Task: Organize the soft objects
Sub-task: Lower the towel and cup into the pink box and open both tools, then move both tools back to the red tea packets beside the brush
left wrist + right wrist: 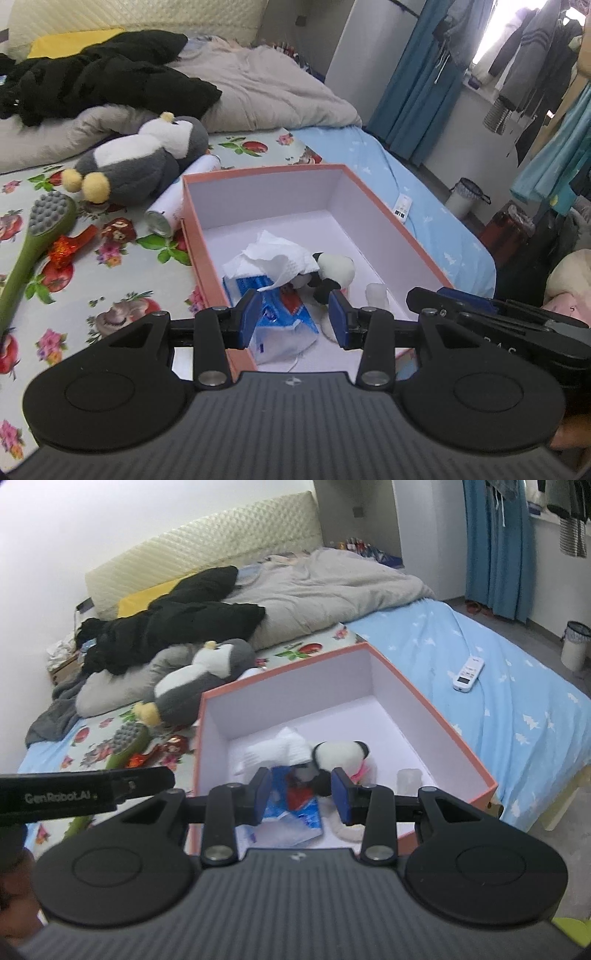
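Note:
An orange-rimmed box (258, 173) (436, 712) with white walls sits on the bed. Inside lie a blue tissue pack (280, 314) (306, 808) with white tissue (273, 258) pulled out, a small black-and-white plush (334, 271) (340, 757) and a small translucent cup (376, 293) (408, 777). A grey-and-white penguin plush (140, 155) (207, 679) lies left of the box. My left gripper (295, 317) hangs open above the box's near end, nothing between its pads. My right gripper (301, 795) is likewise open and empty over the box.
A green massage brush (37, 236) (125, 744), an orange clip (68, 247) and a white can (170, 206) lie left of the box. Black clothing (103, 81) and a grey duvet (332, 587) cover the far bed. A remote (469, 674) lies on the blue sheet.

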`<state>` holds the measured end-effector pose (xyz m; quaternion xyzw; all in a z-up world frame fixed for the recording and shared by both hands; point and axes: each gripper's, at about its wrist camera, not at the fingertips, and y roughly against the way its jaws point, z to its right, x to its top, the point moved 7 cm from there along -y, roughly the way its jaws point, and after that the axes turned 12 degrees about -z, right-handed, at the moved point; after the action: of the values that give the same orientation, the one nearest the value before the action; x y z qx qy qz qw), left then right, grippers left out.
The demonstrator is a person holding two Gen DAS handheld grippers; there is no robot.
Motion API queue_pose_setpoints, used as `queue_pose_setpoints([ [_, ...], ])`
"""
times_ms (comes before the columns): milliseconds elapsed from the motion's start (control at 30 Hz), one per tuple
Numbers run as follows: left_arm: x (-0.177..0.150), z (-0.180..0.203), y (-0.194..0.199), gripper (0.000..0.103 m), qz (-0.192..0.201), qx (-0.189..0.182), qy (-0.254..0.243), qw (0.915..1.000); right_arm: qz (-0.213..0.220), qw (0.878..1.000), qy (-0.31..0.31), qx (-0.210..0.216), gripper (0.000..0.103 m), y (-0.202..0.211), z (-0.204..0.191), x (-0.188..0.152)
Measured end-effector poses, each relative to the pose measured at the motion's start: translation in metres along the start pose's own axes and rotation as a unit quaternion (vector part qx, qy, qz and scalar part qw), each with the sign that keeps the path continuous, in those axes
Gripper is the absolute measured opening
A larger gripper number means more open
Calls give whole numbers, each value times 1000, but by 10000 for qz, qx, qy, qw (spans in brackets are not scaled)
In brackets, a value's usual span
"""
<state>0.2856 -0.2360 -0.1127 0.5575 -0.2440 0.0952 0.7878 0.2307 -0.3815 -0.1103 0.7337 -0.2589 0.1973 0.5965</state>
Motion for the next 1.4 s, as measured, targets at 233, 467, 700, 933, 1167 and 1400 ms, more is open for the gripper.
queue_pose_setpoints([
  [233, -32, -9, 47, 47, 253, 63, 38, 9997, 69, 9997, 157, 190, 40, 30, -30, -21],
  [467, -64, -28, 76, 47, 366, 255, 219, 9988, -16, 9982, 425, 415, 40, 37, -59, -43],
  [700, -95, -59, 93, 47, 461, 442, 542, 9965, -70, 9957, 664, 650, 40, 39, -88, -58],
  [933, -118, -82, 108, 47, 664, 721, 723, 9925, -97, 9910, 1002, 880, 40, 33, -116, -73],
  [1167, -145, -107, 124, 48, 744, 844, 1010, 9885, -172, 9872, 1185, 1056, 40, 28, -140, -89],
  [1400, -156, -139, 118, 51, 667, 887, 1306, 9852, -372, 9847, 1332, 1056, 40, 3, -160, -94],
])
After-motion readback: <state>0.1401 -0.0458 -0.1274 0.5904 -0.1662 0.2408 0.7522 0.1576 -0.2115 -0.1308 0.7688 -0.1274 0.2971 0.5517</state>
